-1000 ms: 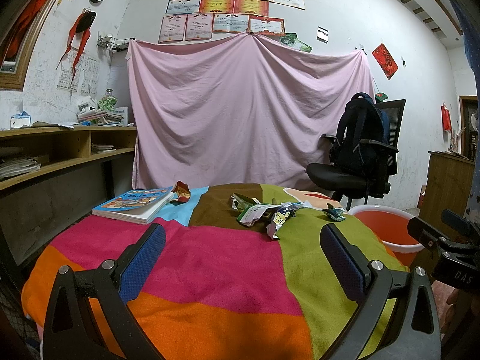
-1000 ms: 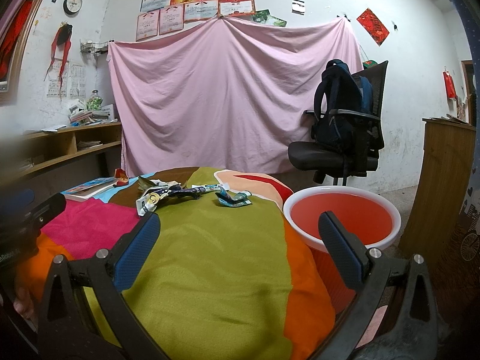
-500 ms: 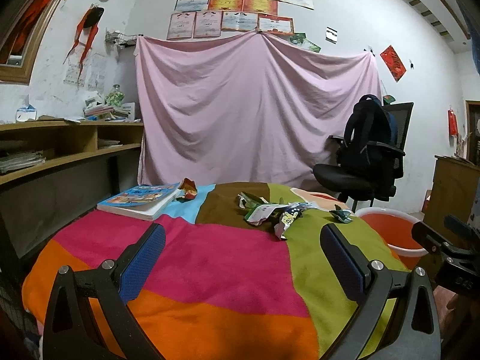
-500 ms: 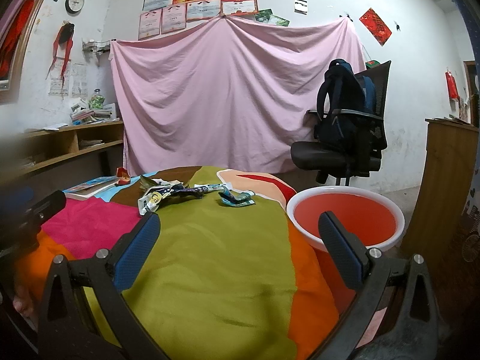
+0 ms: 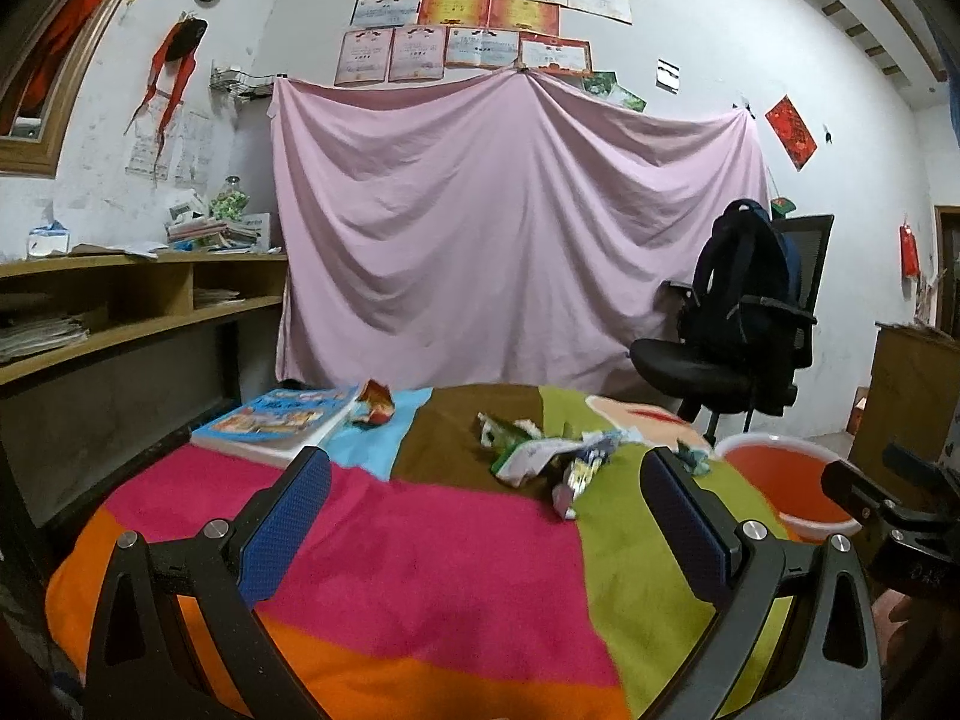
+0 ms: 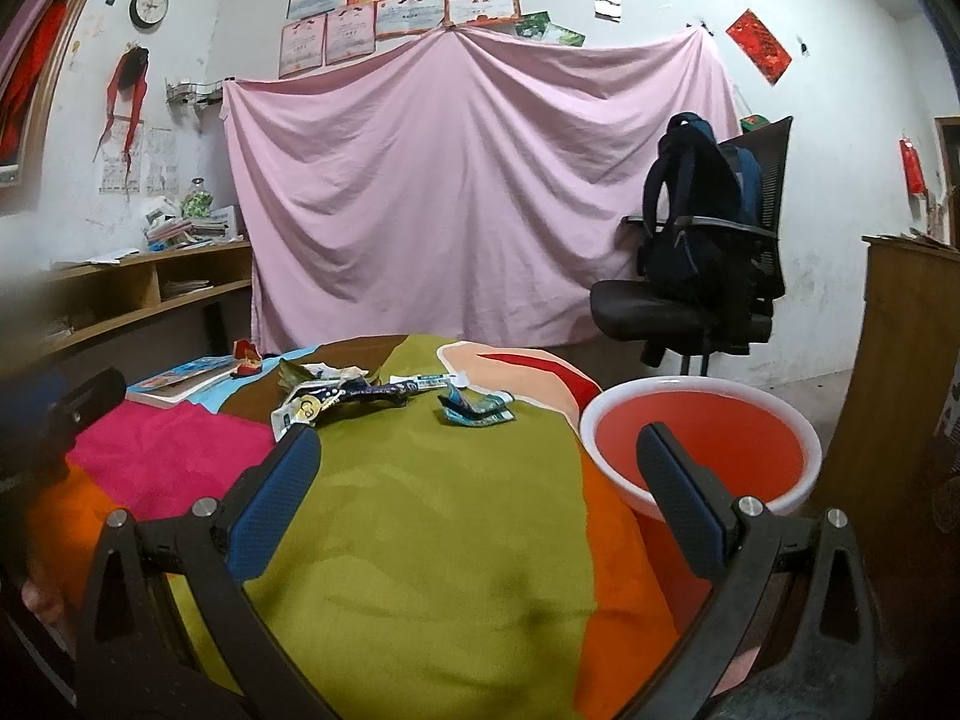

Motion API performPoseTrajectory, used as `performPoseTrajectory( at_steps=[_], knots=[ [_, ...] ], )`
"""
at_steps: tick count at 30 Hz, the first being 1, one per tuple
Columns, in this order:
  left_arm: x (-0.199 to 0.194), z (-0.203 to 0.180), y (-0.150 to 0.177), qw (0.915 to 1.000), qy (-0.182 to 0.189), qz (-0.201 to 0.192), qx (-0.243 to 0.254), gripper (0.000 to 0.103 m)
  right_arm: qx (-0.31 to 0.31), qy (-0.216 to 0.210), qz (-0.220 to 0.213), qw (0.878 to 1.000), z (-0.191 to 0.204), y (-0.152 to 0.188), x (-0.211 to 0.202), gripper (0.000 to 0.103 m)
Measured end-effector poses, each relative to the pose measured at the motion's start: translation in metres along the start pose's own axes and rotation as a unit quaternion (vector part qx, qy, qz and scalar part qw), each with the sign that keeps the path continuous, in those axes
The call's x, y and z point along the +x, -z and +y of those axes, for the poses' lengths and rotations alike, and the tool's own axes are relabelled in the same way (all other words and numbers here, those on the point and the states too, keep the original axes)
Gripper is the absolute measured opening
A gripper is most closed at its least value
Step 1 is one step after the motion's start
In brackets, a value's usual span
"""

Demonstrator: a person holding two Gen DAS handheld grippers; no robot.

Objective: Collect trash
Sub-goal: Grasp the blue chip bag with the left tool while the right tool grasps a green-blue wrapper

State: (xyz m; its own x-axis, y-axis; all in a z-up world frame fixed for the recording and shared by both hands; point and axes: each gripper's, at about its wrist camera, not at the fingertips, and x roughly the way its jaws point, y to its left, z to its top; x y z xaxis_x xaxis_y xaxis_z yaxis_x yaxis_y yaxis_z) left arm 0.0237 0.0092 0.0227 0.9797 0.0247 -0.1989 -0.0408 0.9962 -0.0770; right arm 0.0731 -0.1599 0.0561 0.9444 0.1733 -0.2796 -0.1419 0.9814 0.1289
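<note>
Both the left hand-held gripper (image 5: 483, 501) and the right hand-held gripper (image 6: 477, 474) are hovering wide apart, gripping nothing. The crumpled wrappers (image 5: 549, 459) are lying mid-bench on the patchwork cloth (image 5: 420, 546), near the red basin (image 6: 699, 444).

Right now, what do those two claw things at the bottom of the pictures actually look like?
Both look alike. The left gripper and right gripper each have a black plastic frame with triangular cut-outs and silver screw heads. Each finger ends in a flat, dark blue textured pad. No cables or sleeves are visible. White lettering, too blurred to read, marks the right gripper's body in the left view.
</note>
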Motion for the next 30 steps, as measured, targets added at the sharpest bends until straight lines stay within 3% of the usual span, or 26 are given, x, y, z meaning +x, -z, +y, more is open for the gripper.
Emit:
performPoseTrajectory(
  at_steps=[10,17,24,30],
  knots=[
    [0.021,-0.013,-0.032,0.9989,0.017,-0.041,0.015,0.101,-0.034,-0.004,-0.07,0.997,-0.016,-0.05,0.01,0.103],
    [0.047,-0.023,-0.048,0.998,0.013,-0.057,0.023,0.101,-0.055,-0.042,-0.115,0.991,-0.021,-0.077,0.038,0.103],
    [0.07,-0.015,-0.047,0.9986,0.001,-0.053,-0.001,0.101,-0.062,-0.053,-0.098,0.992,-0.027,-0.069,0.075,0.103],
    [0.088,-0.017,-0.035,0.9998,0.004,-0.017,-0.001,0.101,-0.06,-0.072,-0.06,0.994,-0.03,-0.056,0.101,0.103]
  ],
)
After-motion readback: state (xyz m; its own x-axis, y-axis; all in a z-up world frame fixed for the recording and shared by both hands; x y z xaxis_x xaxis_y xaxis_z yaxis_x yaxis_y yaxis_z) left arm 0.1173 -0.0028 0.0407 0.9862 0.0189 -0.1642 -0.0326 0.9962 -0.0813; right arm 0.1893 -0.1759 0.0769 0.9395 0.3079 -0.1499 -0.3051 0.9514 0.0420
